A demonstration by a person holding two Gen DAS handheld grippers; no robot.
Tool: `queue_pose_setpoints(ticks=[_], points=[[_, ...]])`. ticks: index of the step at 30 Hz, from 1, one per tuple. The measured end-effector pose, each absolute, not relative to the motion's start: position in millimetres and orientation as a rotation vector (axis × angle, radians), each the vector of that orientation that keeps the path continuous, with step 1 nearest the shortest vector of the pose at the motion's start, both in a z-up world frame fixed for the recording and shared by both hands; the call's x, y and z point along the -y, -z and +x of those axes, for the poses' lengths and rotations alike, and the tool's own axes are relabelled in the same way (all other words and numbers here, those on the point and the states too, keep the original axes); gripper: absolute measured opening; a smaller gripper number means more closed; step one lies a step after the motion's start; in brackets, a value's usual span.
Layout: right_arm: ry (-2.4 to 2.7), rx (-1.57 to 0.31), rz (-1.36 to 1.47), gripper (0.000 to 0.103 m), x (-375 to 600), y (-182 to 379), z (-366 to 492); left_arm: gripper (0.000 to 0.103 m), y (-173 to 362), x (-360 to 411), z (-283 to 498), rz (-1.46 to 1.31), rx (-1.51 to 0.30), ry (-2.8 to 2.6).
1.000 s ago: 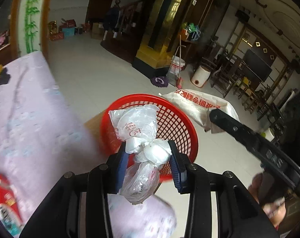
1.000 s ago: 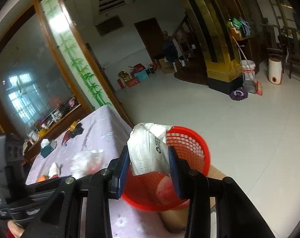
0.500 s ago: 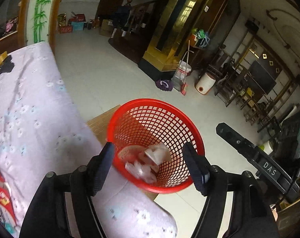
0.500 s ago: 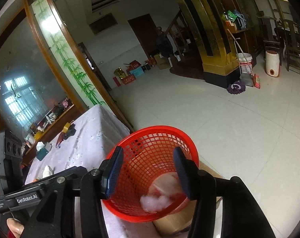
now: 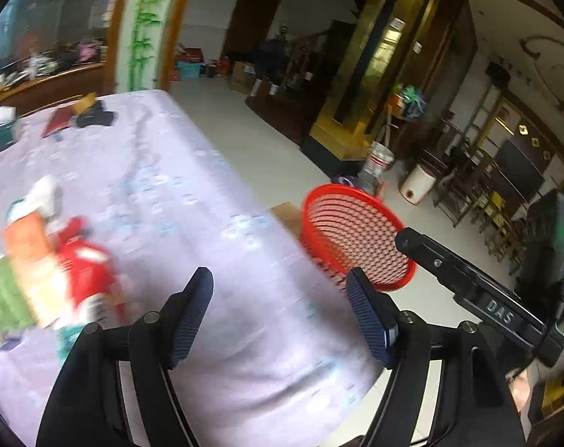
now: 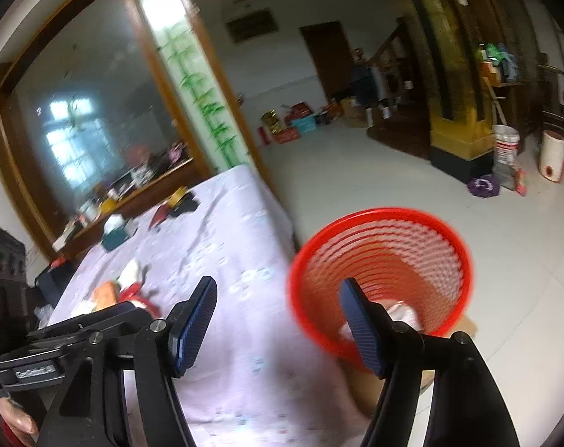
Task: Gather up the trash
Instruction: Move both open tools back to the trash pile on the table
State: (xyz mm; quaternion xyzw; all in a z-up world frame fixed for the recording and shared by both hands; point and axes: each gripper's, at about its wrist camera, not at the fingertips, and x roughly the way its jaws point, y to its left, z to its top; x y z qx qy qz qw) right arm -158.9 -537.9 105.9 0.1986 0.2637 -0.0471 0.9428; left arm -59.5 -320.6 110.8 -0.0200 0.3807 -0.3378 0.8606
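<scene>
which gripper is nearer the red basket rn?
Right. The right gripper is opening, empty, one finger overlapping the red basket. The left gripper, also opening and empty, is over the tablecloth, basket beyond its right finger.

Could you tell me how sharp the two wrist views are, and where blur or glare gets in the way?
Left wrist view: the gripper fingers are crisp, but the trash on the table is smeared by motion blur. Right wrist view: the basket rim is streaked, the window glares, and the fisheye bends the room edges in both.
</scene>
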Motion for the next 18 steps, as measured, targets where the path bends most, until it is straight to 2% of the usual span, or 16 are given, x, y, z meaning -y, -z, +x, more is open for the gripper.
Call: queue_pose_setpoints(ticks=[10, 18], points=[[-0.1, -0.631, 0.269, 0.073, 441.1, -93.9, -123.1, 0.073, -94.3, 165.1, -53.1, -0.095, -0.796, 0.446], [-0.18, -0.666, 0.241, 0.073, 393.2, -91.3, -112.2, 0.073, -72.6, 56.9, 6.0, -0.144, -0.902, 0.355]])
